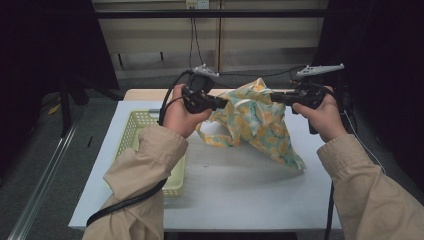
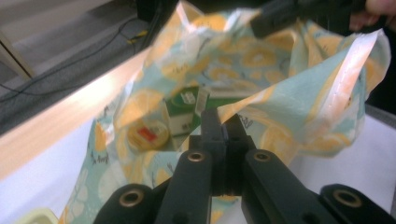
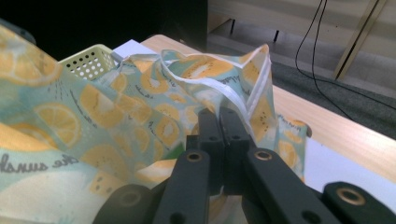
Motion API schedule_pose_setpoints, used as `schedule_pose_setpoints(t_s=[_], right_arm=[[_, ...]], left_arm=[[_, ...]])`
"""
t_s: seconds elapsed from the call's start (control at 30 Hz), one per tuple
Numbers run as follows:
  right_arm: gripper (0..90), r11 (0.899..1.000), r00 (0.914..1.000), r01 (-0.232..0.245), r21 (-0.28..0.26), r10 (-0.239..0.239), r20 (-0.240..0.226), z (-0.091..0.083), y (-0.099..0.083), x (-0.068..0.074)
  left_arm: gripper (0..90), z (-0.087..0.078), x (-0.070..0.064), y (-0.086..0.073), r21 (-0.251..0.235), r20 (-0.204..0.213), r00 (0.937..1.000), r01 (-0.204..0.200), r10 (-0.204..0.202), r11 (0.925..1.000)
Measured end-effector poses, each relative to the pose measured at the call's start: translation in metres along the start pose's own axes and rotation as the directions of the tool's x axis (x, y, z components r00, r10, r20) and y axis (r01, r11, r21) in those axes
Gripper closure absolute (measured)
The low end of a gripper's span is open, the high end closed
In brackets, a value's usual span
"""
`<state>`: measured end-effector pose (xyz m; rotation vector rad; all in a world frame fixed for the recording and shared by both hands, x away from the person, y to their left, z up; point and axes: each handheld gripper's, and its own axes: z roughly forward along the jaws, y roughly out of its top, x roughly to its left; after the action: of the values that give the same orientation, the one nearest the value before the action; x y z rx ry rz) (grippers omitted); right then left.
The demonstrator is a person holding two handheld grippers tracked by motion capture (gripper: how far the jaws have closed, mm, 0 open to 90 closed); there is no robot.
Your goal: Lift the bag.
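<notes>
Above white table (image 1: 240, 185), left gripper (image 1: 222, 102) and right gripper (image 1: 275, 96) clamp lemon-print bag (image 1: 255, 125) between them.

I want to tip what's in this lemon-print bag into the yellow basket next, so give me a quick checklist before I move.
1. Left gripper shut on the bag rim: ok, jaws closed with the edge pinched.
2. Right gripper shut on the opposite rim: ok, jaws closed on the white-trimmed edge.
3. Bag mouth pulled open: ok, the left gripper view looks inside.
4. Contents present: ok, a green carton and a round yellow item sit inside; any more, cannot tell.
5. Bag lifted off the table: not ok, its lower corner rests on the top.
6. Basket ready: cannot tell, the left sleeve covers much of it.
</notes>
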<state>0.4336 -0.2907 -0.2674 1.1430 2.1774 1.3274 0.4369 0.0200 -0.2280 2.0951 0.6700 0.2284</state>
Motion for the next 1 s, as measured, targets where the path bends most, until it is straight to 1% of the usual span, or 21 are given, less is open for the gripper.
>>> schedule_pose_setpoints(t_s=[0.07,0.13,0.2,0.23,0.33,0.4,0.5,0.6,0.7,0.8,0.87,0.9,0.93,0.97,1.0], right_arm=[[89.8,1.0,1.0,-0.002,-0.008,0.002,-0.002,0.0,0.005,0.0],[89.8,1.0,1.0,-0.001,-0.02,0.001,-0.006,0.0,0.01,0.001],[89.8,1.0,0.9999,0.004,-0.027,-0.005,-0.012,0.0,0.015,0.002],[89.8,1.0,0.9999,0.009,-0.028,-0.009,-0.014,0.0,0.017,0.003],[89.8,0.999,0.9997,0.001,-0.038,-0.002,-0.023,0.0,0.02,0.003],[89.9,0.999,0.9996,-0.003,-0.04,0.002,-0.028,0.002,0.019,0.004],[89.9,0.999,0.9996,-0.001,-0.042,0.0,-0.03,0.002,0.021,0.007],[89.9,0.998,0.9994,-0.006,-0.06,0.003,-0.036,-0.001,0.024,0.009],[89.9,0.998,0.9995,-0.003,-0.062,0.001,-0.031,-0.004,0.027,0.012],[89.8,0.998,0.9991,-0.005,-0.065,0.002,-0.044,-0.004,0.027,0.015],[89.3,0.998,0.9988,-0.013,-0.056,0.011,-0.048,-0.001,0.023,0.018],[88.0,0.998,0.9985,-0.024,-0.056,0.021,-0.051,0.001,0.021,0.02],[84.3,0.998,0.9973,-0.039,-0.058,0.035,-0.065,0.004,0.019,0.021],[77.4,0.997,0.9956,-0.054,-0.058,0.05,-0.08,0.006,0.017,0.022],[68.2,0.996,0.9934,-0.075,-0.053,0.07,-0.09,0.008,0.015,0.024]], left_arm=[[90.0,-0.002,0.003,0.007,-0.014,-0.002,1.0,-0.001,0.001,0.9999],[90.0,-0.003,0.005,0.014,-0.028,0.008,1.0,-0.002,0.002,0.9996],[90.0,-0.004,0.007,0.021,-0.02,-0.006,0.9998,-0.017,0.017,0.9997],[90.0,-0.005,0.007,0.025,-0.006,-0.023,0.9991,-0.036,0.036,0.9993],[90.0,-0.005,0.005,0.031,0.023,-0.02,0.998,-0.06,0.061,0.9979],[90.0,-0.005,0.006,0.031,0.036,-0.012,0.9984,-0.054,0.055,0.9979],[90.0,-0.006,0.012,0.031,0.039,-0.012,0.999,-0.043,0.044,0.9983],[90.0,-0.012,0.017,0.035,0.029,-0.025,0.9985,-0.047,0.048,0.9985],[90.0,-0.019,0.019,0.041,0.02,-0.039,0.9976,-0.057,0.058,0.9982],[90.0,-0.019,0.022,0.038,0.031,-0.021,0.9984,-0.052,0.052,0.9982],[90.0,-0.016,0.024,0.029,0.043,0.006,0.9997,-0.026,0.026,0.9987],[89.8,-0.016,0.025,0.024,0.037,0.017,0.9998,-0.009,0.009,0.9993],[84.2,-0.016,0.027,0.019,0.038,0.029,0.9996,0.004,-0.005,0.9993],[75.6,-0.017,0.028,0.014,0.042,0.035,0.9992,0.02,-0.022,0.9989],[65.9,-0.018,0.03,0.009,0.043,0.03,0.9986,0.043,-0.044,0.9981]])
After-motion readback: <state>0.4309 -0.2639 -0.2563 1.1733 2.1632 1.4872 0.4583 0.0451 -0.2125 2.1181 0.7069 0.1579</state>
